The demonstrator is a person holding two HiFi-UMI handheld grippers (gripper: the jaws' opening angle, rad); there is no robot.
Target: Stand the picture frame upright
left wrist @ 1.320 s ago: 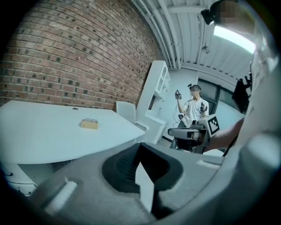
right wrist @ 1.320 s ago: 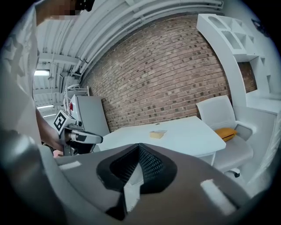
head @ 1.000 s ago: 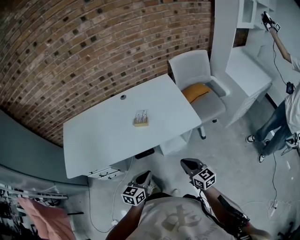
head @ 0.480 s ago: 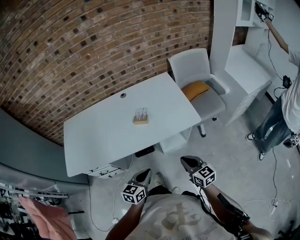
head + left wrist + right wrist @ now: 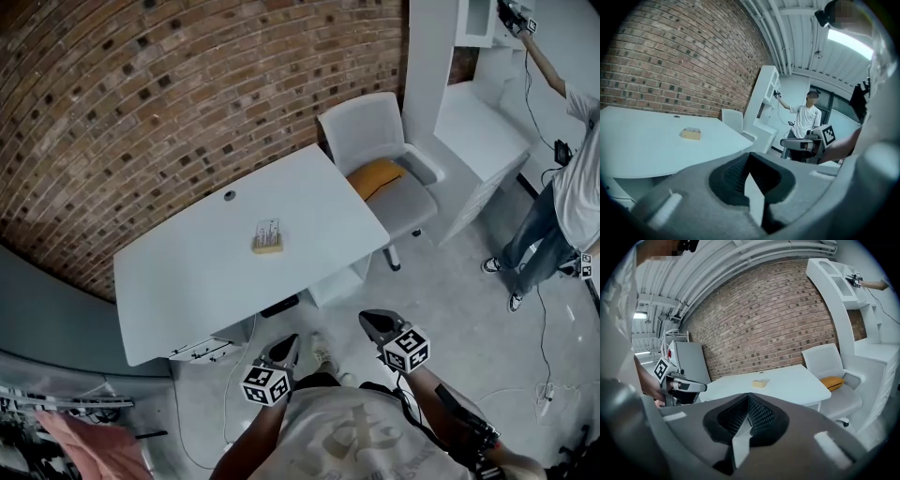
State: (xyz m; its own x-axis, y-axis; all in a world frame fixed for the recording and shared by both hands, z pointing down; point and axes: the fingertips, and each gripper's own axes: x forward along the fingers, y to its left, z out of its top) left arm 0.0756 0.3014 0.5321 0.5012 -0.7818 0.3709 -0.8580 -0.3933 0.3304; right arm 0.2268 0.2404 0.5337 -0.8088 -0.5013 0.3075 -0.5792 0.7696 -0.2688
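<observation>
Plainly left claw (image 5: 287, 345), right claw (image 5: 371, 322) closed, empty.

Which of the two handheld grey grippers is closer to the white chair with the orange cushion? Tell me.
The right gripper: it is held on the side of the white chair with the orange cushion, while the left gripper is farther off.
</observation>
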